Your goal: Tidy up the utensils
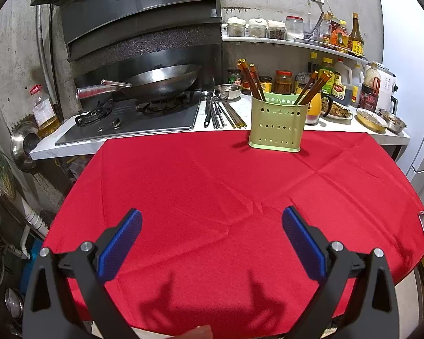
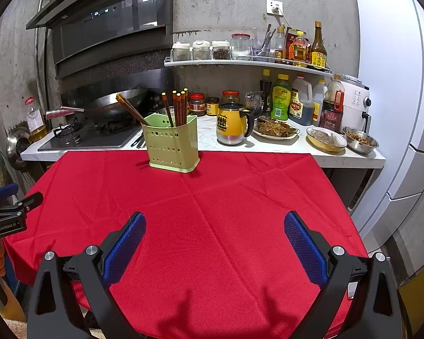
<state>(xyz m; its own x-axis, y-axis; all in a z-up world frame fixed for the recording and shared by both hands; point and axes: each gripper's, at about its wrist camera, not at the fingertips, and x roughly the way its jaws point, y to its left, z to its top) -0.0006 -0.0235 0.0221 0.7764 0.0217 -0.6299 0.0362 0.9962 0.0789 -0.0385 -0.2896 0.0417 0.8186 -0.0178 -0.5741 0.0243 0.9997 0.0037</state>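
A green perforated utensil holder (image 1: pixel 277 124) stands at the far edge of the red tablecloth (image 1: pixel 212 186), with several brown chopsticks (image 1: pixel 250 80) upright in it. It also shows in the right wrist view (image 2: pixel 172 144), chopsticks (image 2: pixel 179 107) inside. Loose chopsticks and spoons (image 1: pixel 220 110) lie on the counter beside the stove. My left gripper (image 1: pixel 212 226) is open and empty above the near cloth. My right gripper (image 2: pixel 214 231) is open and empty too. The left gripper's body (image 2: pixel 8 212) shows at the left edge of the right wrist view.
A wok (image 1: pixel 158 80) sits on the gas stove (image 1: pixel 132 115). A yellow mug (image 2: pixel 231 124), food dishes (image 2: pixel 275 128), metal bowls (image 2: pixel 360 139), jars and sauce bottles (image 2: pixel 299 99) crowd the counter. A white fridge (image 2: pixel 395 90) stands at right.
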